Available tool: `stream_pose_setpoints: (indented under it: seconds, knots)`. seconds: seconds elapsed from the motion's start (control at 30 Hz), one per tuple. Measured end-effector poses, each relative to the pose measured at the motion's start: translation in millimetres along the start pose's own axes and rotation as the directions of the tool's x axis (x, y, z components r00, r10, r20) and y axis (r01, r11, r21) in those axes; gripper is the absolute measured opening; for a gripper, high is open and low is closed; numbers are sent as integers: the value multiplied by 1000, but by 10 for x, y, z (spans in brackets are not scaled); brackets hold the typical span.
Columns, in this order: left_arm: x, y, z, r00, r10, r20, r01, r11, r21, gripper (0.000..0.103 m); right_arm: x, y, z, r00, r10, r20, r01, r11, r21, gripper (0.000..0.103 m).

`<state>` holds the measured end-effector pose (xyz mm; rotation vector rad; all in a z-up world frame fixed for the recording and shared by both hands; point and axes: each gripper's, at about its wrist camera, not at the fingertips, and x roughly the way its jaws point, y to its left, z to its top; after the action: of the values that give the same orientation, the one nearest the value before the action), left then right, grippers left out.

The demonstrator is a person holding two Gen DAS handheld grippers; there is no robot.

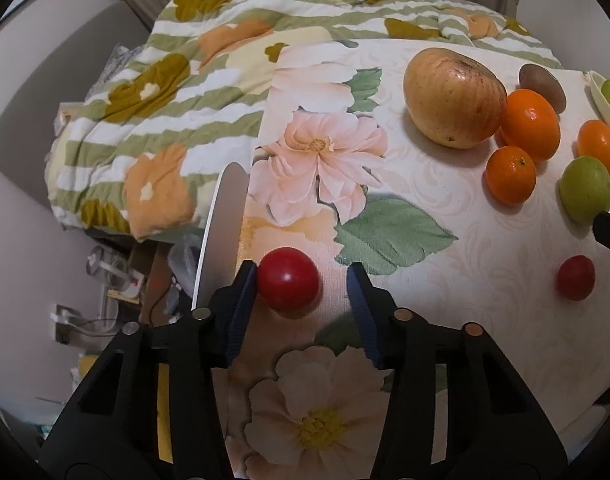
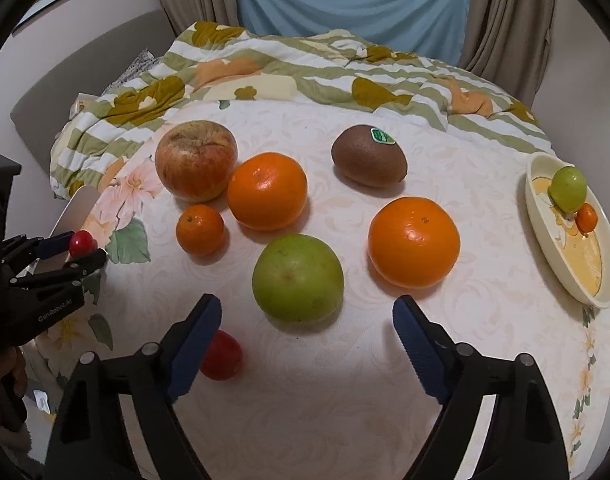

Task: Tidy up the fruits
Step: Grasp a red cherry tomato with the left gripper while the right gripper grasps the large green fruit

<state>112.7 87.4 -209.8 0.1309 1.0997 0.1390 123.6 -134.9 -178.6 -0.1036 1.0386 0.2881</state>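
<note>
In the left wrist view, the left gripper (image 1: 301, 276) stood partly open around a red cherry tomato (image 1: 288, 283), its left pad touching the fruit and the right pad apart, so nothing was gripped yet.

In the right wrist view, the right gripper (image 2: 307, 316) gaped wide and empty just short of the green fruit (image 2: 297, 278). A second red tomato (image 2: 221, 355) lay half hidden behind its left finger, and the bowl (image 2: 545, 236), well right of the green fruit, was cut short by the lens edge.

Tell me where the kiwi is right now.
In the right wrist view the kiwi lies at the far side of the table, behind the right-hand orange and left of the bowl. It touches nothing.
</note>
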Motion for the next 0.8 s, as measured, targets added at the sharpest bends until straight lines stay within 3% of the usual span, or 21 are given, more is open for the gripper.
stream_pose_setpoints:
  seconds: [0.13, 0.5, 0.63, 0.8]
  knots:
    - [7, 49, -14, 1000, -19, -16, 18, 1000, -22, 40, 38, 22, 23, 1000, 9, -8, -9, 1000, -1, 76]
    - [-11, 96, -57, 998, -61, -15, 60, 998, -35, 38, 144, 58, 128, 1000, 7, -6, -7, 1000, -15, 70]
    - [-26, 112, -80, 997, -79, -11, 79, 996, -33, 38, 211, 62, 151, 1000, 2, -17, -2, 1000, -17, 64]
    - [-74, 131, -103, 995, -95, -1, 95, 995, -38, 38, 251, 81, 132, 999, -24, -31, 24, 999, -29, 49]
